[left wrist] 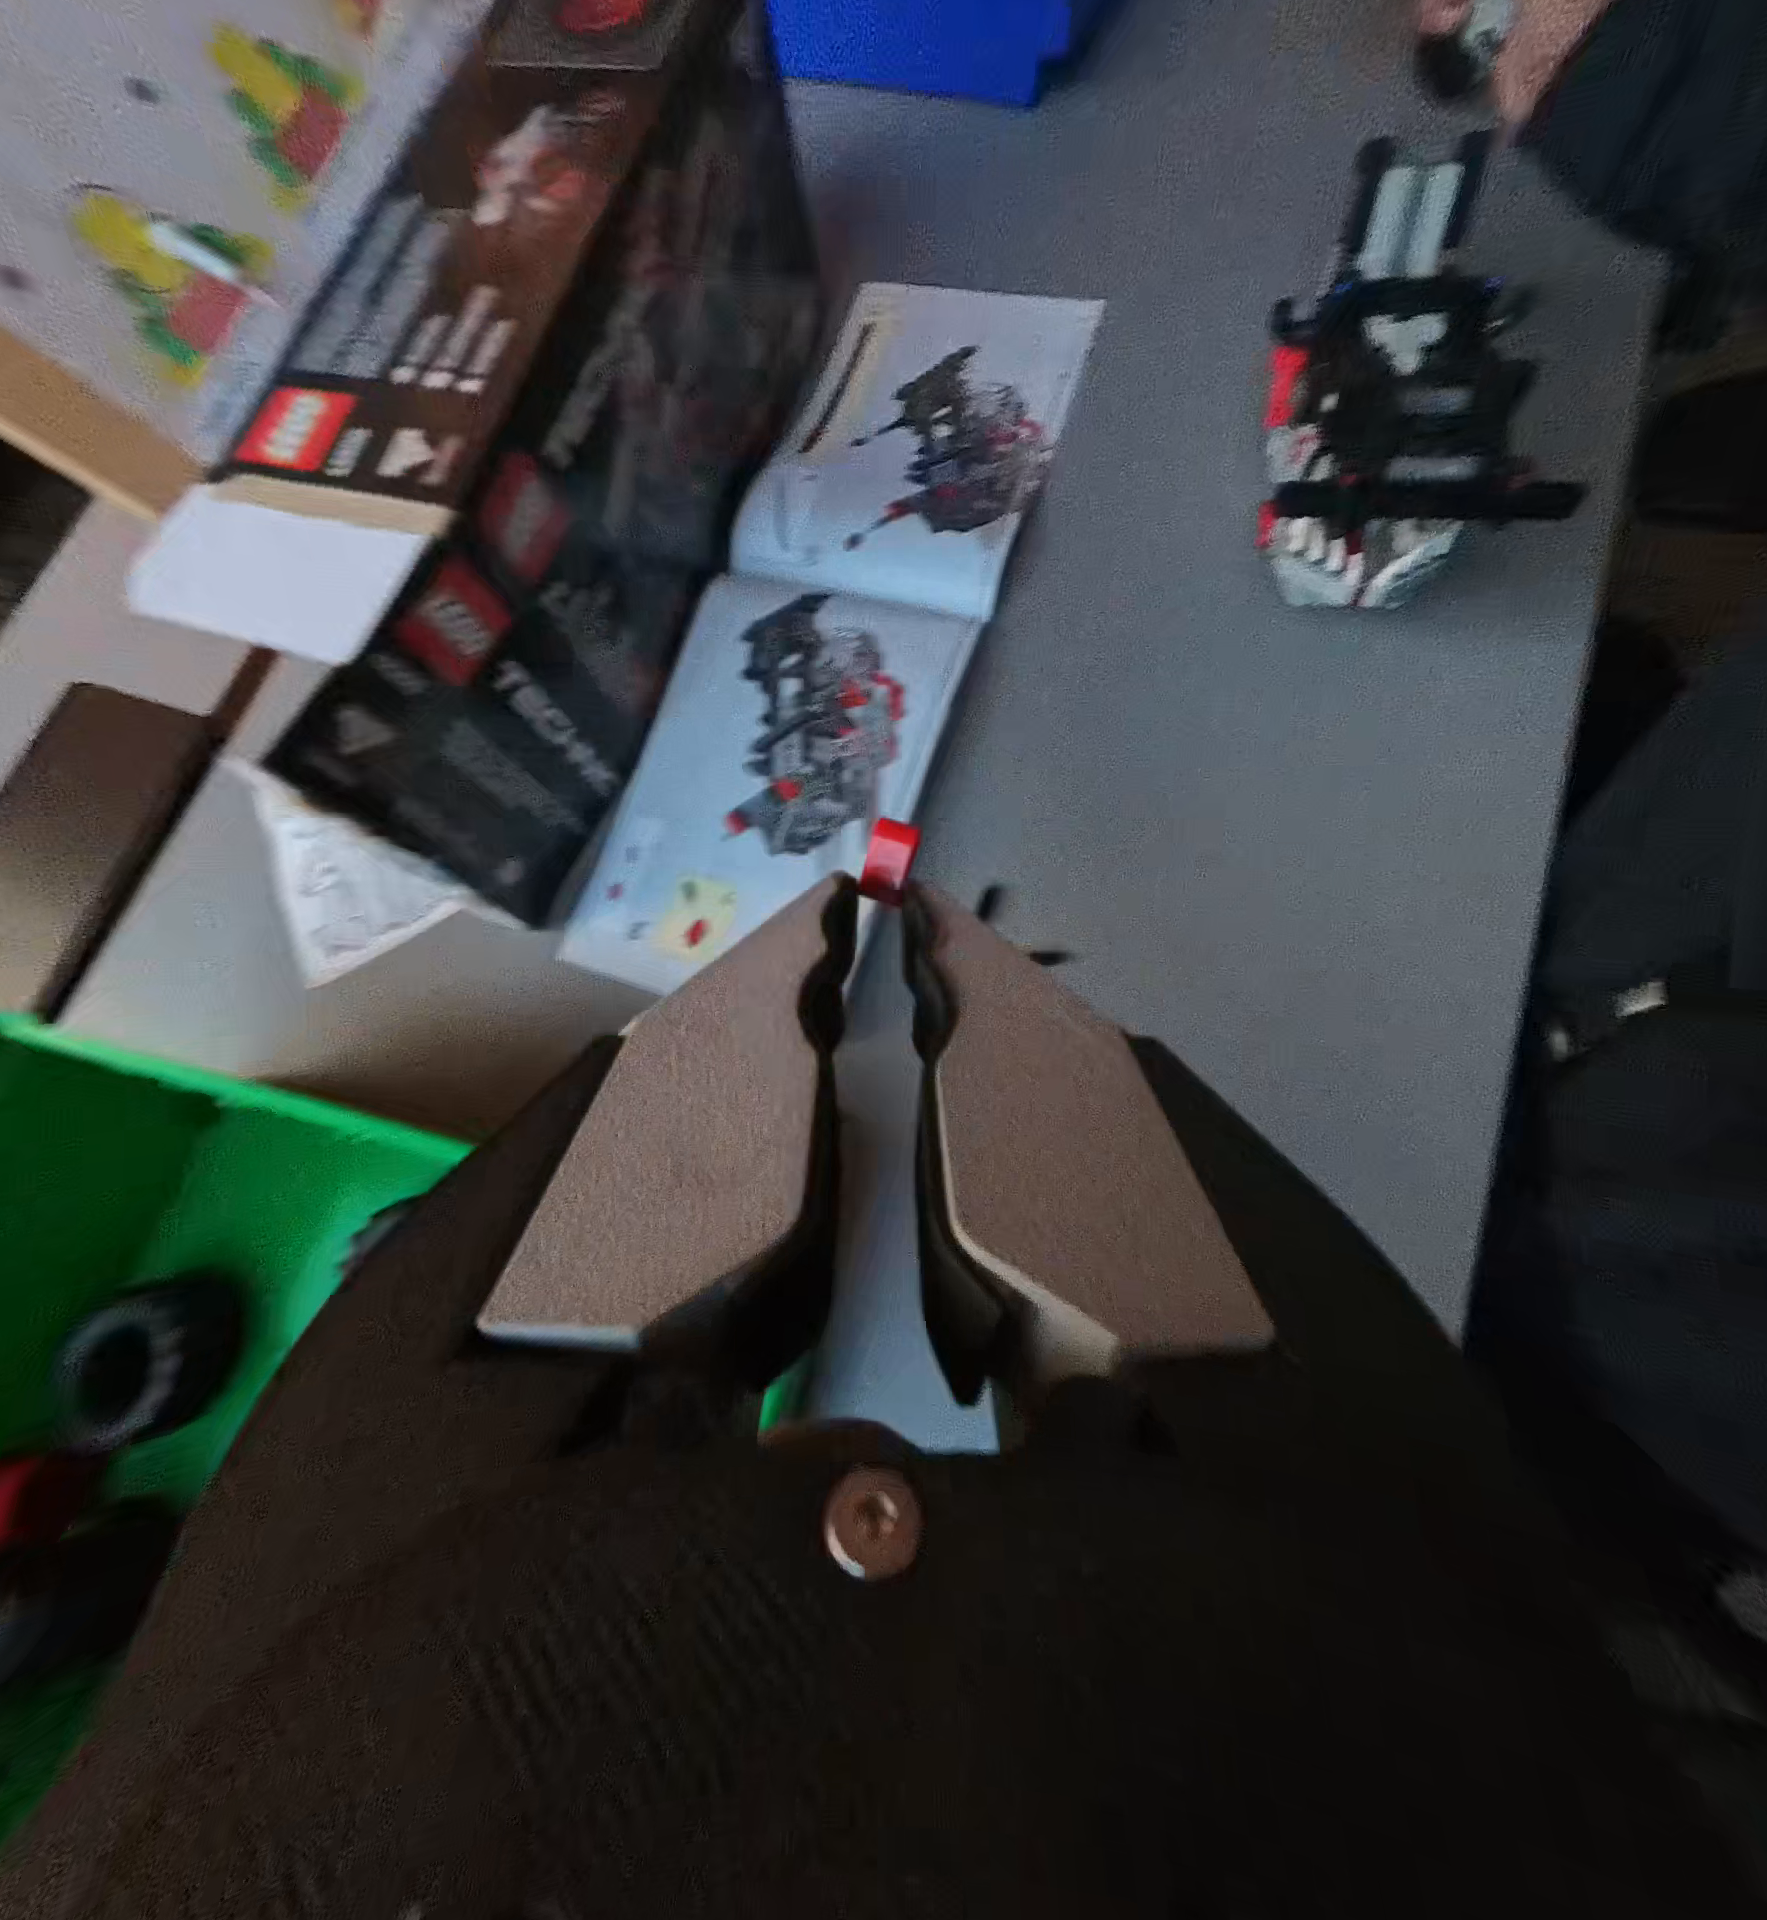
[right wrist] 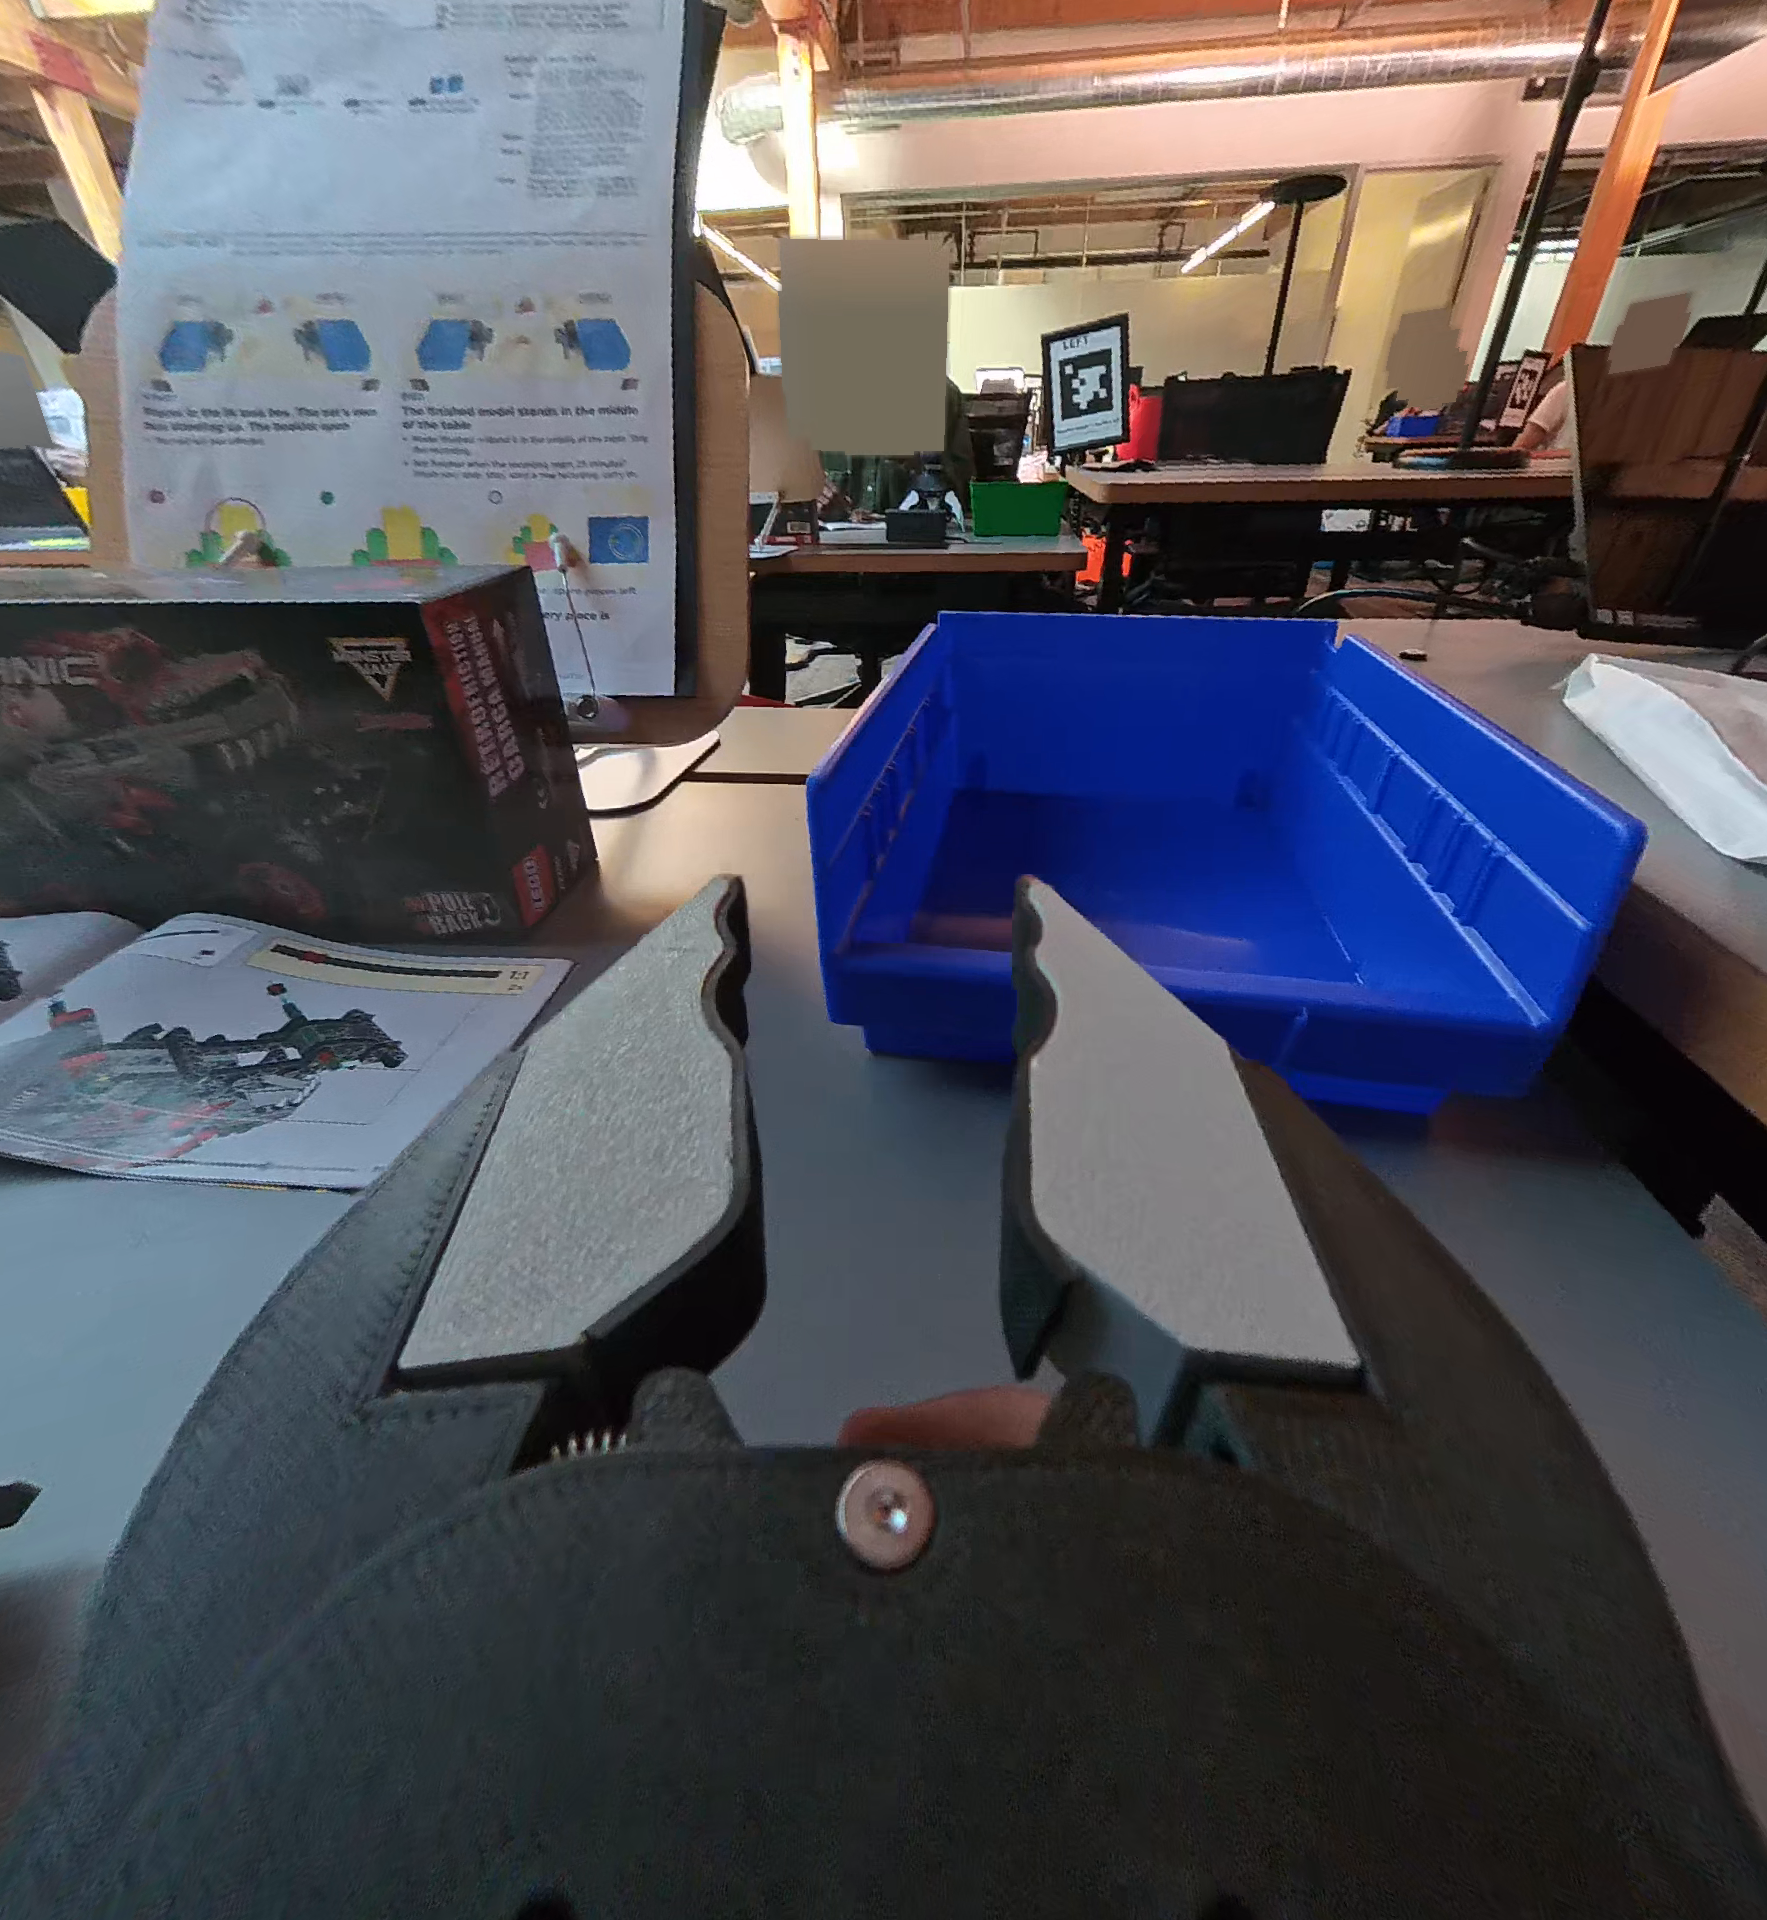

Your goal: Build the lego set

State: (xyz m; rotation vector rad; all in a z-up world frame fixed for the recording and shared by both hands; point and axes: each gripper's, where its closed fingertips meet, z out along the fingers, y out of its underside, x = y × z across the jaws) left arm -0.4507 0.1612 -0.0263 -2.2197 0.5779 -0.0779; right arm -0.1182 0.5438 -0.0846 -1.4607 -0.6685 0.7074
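Small glossy red plastic lego piece [left wrist: 889, 858]: pinched at the very tips of the left gripper [left wrist: 881, 894], jaws nearly together on it, held in the air above the near edge of the open instruction booklet

Open paper instruction booklet with pictures of a black, grey and red model [left wrist: 837, 644] [right wrist: 235, 1049]: flat on the grey table top [left wrist: 1222, 779] [right wrist: 858, 1195], just beside the boxes

Partly built black, white and red lego vehicle [left wrist: 1398, 416]: on the table, well apart from the booklet, towards the far right of the left wrist view; detail blurred

Dark printed cardboard set boxes [left wrist: 567, 436] [right wrist: 235, 758]: along the booklet's left side; one end flap open, pale inside

Bright green plastic bin [left wrist: 110, 1195]: lower left of the left wrist view, holding a black tyre-like ring [left wrist: 146, 1361] and a red part [left wrist: 6, 1496], both blurred

Royal blue plastic open-fronted bin [right wrist: 1481, 883] [left wrist: 920, 42]: on the table ahead of the right gripper, interior bare

Right gripper [right wrist: 884, 899]: jaws spread wide, nothing between them, low over the table between booklet and blue bin

Printed paper sheet with coloured brick pictures [right wrist: 401, 312] [left wrist: 131, 156]: upright on a board behind the boxes

White crumpled paper bag [right wrist: 1710, 758]: on the neighbouring table, right edge
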